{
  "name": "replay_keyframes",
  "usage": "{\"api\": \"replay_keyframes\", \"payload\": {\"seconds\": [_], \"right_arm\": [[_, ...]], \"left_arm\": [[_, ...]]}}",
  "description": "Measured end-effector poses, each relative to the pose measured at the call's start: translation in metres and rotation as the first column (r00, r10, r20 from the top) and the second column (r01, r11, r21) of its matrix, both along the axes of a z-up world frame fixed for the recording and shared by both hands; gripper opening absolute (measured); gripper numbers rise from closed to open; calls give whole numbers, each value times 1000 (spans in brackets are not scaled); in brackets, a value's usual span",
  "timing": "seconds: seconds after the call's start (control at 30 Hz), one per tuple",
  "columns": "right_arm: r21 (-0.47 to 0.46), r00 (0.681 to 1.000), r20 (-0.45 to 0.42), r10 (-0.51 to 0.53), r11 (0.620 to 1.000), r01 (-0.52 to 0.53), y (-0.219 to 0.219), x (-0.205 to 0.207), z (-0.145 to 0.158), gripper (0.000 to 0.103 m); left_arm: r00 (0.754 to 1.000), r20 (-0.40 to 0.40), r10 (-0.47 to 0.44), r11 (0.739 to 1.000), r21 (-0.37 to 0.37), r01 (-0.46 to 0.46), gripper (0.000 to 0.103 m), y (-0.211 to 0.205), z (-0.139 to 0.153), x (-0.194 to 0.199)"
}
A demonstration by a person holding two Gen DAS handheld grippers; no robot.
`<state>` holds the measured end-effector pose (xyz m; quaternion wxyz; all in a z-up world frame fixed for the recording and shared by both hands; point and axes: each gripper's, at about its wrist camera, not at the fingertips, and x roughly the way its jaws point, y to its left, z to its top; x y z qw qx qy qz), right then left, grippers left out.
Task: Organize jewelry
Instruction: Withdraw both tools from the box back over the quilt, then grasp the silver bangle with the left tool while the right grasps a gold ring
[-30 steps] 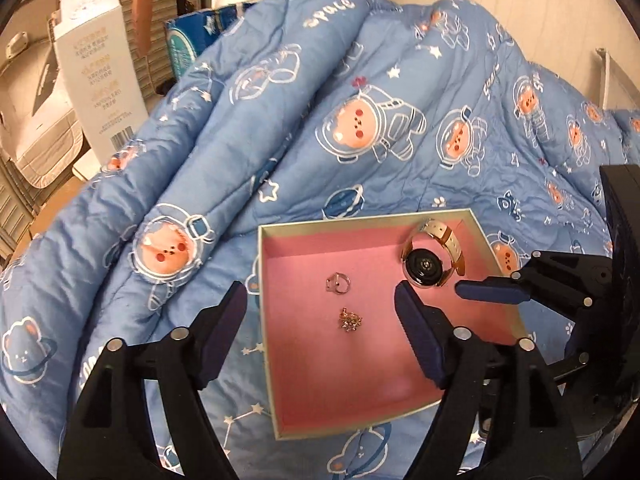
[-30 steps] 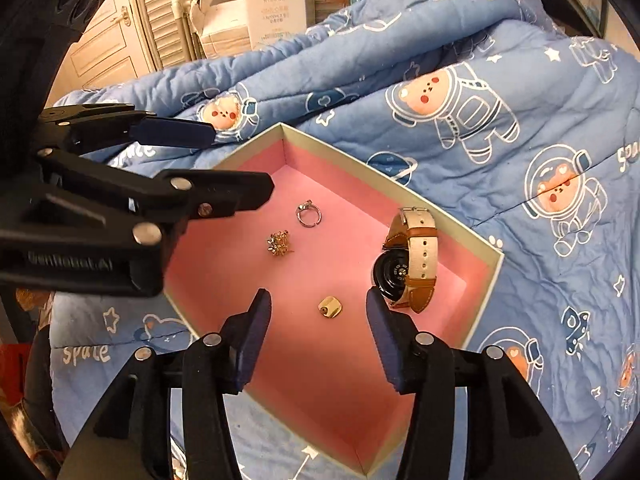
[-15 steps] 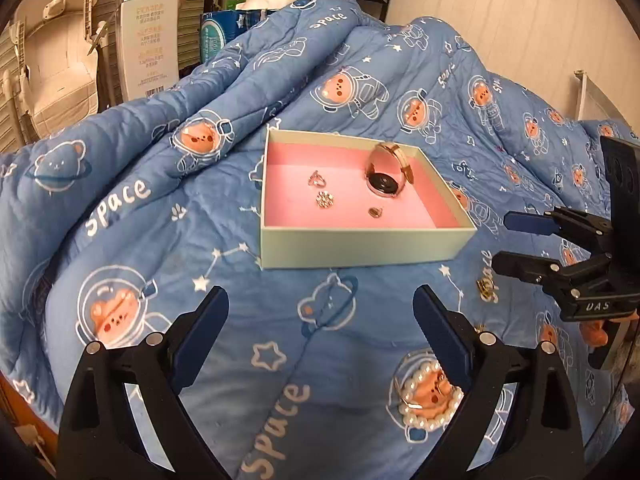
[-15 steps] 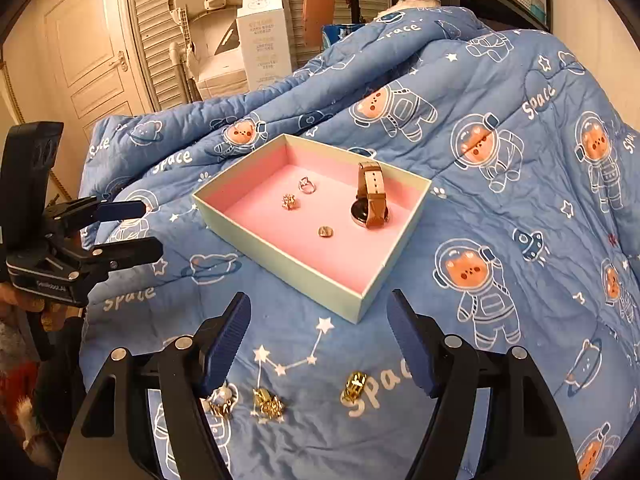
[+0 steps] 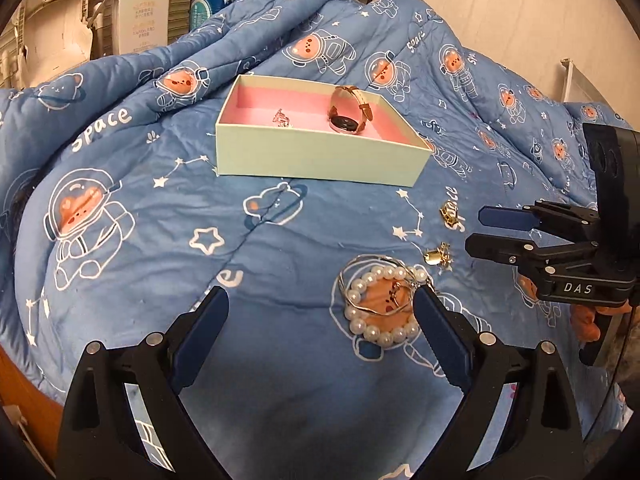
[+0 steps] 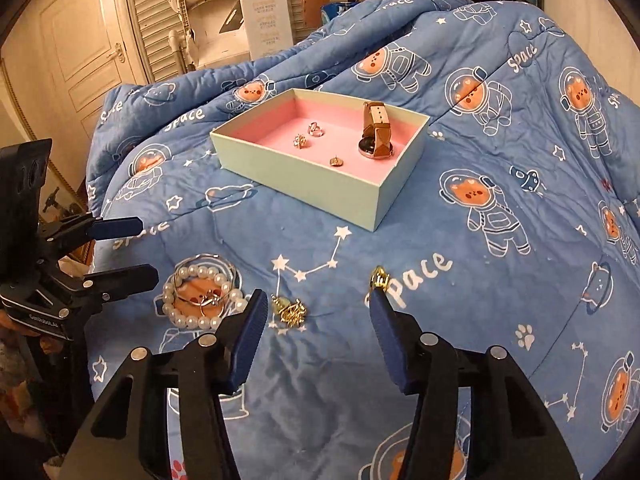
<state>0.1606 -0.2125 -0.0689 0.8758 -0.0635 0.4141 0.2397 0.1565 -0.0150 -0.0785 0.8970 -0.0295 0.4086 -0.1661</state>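
Blue space-bear quilt (image 5: 132,264) covers the bed. On it sits a pale green box with a pink inside (image 6: 304,176), holding a brown-strap watch (image 6: 376,132) and small rings. Near the quilt's front edge lie a white pearl bracelet (image 5: 380,304) and gold earrings (image 6: 294,310). Left gripper (image 5: 320,344) and right gripper (image 6: 316,340) hover above with fingers spread wide, holding nothing.

**Materials and finishes**

Quilt (image 5: 280,248): soft stitched cloth, matt. Box (image 6: 320,184): matt card outside, pink matt lining. Watch (image 6: 376,132) ahead of right gripper (image 6: 318,334): tan leather-look strap, glossy dark face. Pearl bracelet (image 5: 380,304) beside left gripper (image 5: 320,332): glossy beads. Gold charm (image 6: 292,310): shiny metal. Finger pads (image 6: 248,340): ribbed blue.
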Motion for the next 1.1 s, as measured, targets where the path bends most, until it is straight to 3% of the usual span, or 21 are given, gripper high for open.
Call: {"api": "replay_keyframes", "payload": {"seconds": [0.33, 0.57, 1.1], "right_arm": [[4, 987, -31, -160, 987, 160, -26, 12, -17, 39], [13, 985, -38, -167, 986, 167, -22, 18, -21, 38], [8, 987, -47, -156, 988, 157, -16, 27, -24, 33]], "left_arm": [[1000, 1, -26, 1000, 16, 26, 90, -14, -9, -1], [997, 3, -74, 995, 74, 74, 75, -28, -16, 5], [986, -13, -165, 976, 139, 166, 74, -49, -21, 26]]}}
